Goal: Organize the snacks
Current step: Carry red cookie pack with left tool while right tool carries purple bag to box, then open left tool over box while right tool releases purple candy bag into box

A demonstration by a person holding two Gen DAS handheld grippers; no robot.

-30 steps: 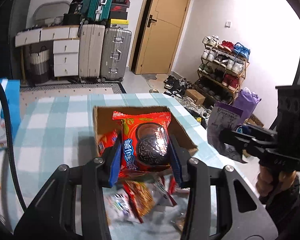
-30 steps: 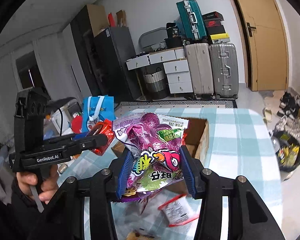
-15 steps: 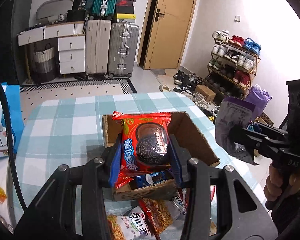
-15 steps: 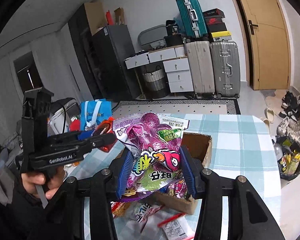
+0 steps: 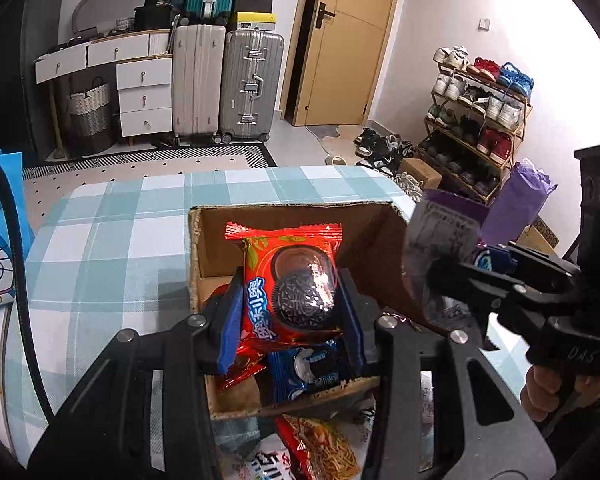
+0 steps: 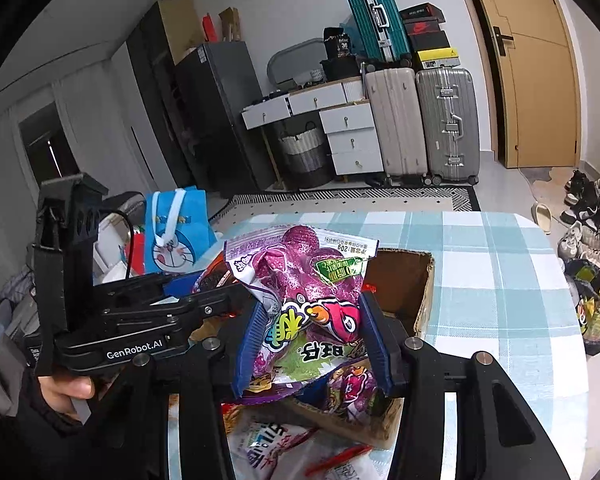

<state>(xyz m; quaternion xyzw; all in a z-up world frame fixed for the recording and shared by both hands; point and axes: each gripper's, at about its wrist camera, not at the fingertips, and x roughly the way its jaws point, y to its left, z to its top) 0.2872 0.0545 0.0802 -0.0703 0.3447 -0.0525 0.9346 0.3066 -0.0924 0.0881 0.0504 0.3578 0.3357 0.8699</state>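
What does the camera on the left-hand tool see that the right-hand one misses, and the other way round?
Only the left view shows the shoe rack and the red cookie packet face-on, clamped in the left tongs. Only the right view shows the front of the purple snack bag gripped by the right tongs, and the dark cabinet. Both show the cardboard box, the checked tablecloth, the suitcases and the blue cartoon bag.

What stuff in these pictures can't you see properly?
- Cardboard box floor, left wrist view: hidden by the red cookie packet in the left claw.
- Box inside, right wrist view: hidden by the purple snack bag in the right claw.
- Loose packets, both views: cut off by the bottom edge.
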